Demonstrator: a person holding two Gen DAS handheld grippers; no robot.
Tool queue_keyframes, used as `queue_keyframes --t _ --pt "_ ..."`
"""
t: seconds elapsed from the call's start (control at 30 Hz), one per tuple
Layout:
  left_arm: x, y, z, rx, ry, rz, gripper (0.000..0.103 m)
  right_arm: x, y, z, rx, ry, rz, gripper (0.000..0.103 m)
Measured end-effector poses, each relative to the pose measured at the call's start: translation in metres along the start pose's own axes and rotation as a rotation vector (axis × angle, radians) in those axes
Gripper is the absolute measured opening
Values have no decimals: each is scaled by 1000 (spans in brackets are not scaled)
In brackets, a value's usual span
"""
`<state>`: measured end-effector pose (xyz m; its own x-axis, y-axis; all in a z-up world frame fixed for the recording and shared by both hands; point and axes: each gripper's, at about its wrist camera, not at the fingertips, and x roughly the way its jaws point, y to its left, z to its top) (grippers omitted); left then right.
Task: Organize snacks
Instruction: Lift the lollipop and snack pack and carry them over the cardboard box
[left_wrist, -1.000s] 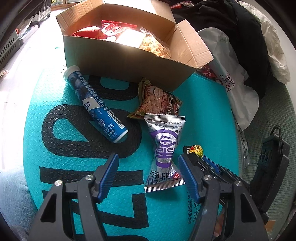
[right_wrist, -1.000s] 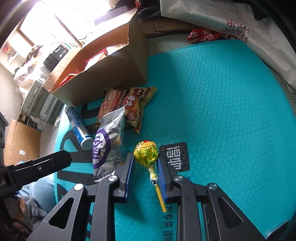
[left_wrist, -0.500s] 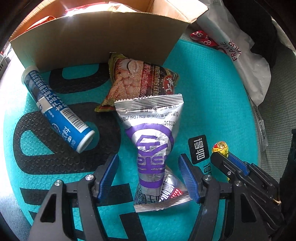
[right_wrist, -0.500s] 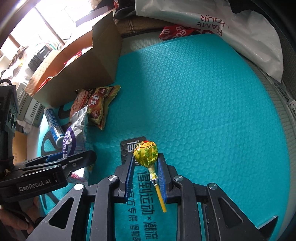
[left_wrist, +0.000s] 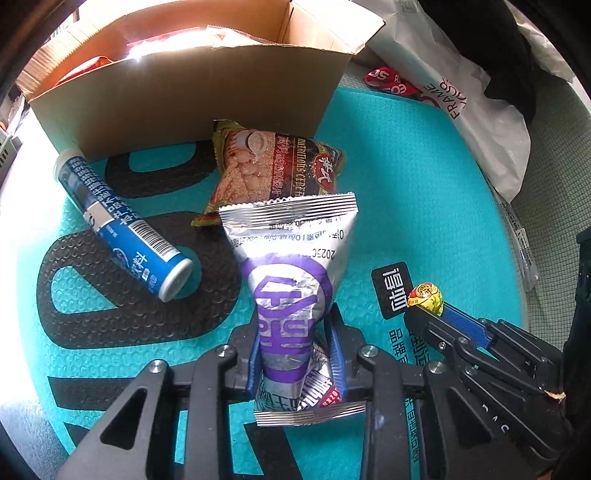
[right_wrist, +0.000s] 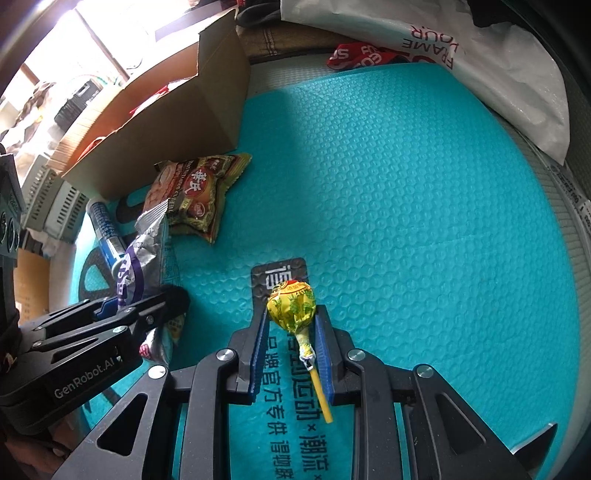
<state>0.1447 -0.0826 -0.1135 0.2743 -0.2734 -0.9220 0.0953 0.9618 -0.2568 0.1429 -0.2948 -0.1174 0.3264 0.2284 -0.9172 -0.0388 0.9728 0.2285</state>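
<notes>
A teal bubble-textured mat (right_wrist: 406, 184) with large black lettering and printed Chinese characters spreads under both grippers, with an open cardboard box (left_wrist: 192, 99) of snacks ahead of the left gripper (left_wrist: 297, 354) and a white bag (right_wrist: 480, 70) reading "FRAME YOUR" ahead and to the right of the right gripper (right_wrist: 291, 332). The left gripper, marked "GenRobot.AI", is clamped on a silver-and-purple snack packet (left_wrist: 291, 280); a brown cracker pack (left_wrist: 273, 166) lies just ahead and a blue tube (left_wrist: 122, 225) to its left. The right gripper pinches a yellow-wrapped lollipop (right_wrist: 291, 304).

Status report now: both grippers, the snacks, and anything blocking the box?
Left gripper shut on silver-purple packet. Right gripper shut on lollipop. Cardboard box open ahead; brown snack bag and blue tube lie before it.
</notes>
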Motion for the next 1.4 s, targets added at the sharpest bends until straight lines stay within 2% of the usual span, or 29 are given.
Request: queue_keyframes --t 0.47,0.7,1.1,1.4 --pt "-31 7 -21 -45 -27 12 29 -14 32 -17 -60 -1 63 24" --pt "-55 22 -50 -91 -38 20 29 -22 57 -35 -117 7 105 24" --pt "-119 42 -83 -124 -148 44 29 -49 102 -60 -204 15 187 24" --pt "-164 50 -77 -131 -219 53 29 -82 128 -59 -236 -5 242 24"
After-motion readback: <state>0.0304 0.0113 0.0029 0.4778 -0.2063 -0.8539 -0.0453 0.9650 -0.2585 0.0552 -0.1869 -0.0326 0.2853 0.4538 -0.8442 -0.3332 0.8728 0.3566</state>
